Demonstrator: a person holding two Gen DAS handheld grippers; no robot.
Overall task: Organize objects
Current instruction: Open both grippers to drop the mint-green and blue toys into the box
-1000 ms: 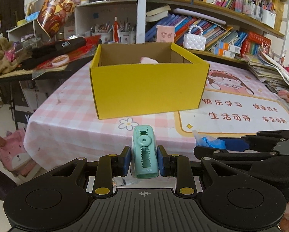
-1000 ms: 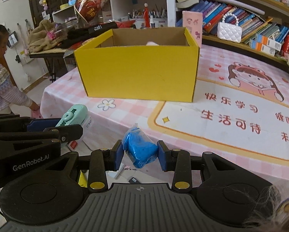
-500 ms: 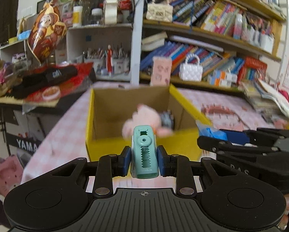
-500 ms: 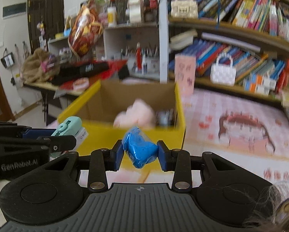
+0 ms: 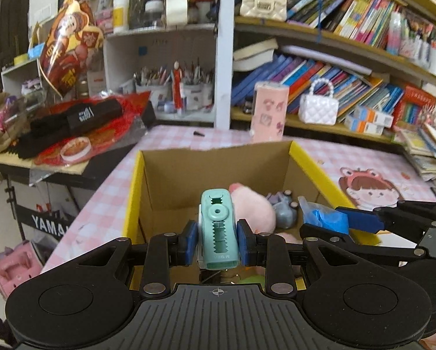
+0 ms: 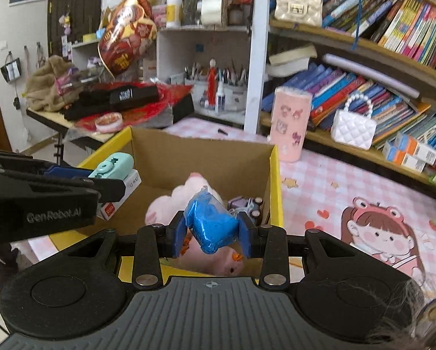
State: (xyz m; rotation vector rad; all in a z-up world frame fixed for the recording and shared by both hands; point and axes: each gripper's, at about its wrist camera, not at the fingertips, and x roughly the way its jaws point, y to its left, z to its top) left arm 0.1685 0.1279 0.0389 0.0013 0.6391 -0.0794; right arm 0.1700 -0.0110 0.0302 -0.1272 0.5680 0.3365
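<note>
Grippers are hovering side by side over the open yellow cardboard box (image 5: 159,192) on the pink checked tabletop (image 6: 320,180). The left gripper (image 5: 217,240) is clamping a mint-green plastic correction-tape dispenser (image 5: 218,233); the right gripper (image 6: 212,230) is pinching a blue plastic-wrapped lump (image 6: 212,221). Each should be lowering clear of the box walls, releasing beside the pink plush toy (image 6: 171,201), not onto it.
</note>
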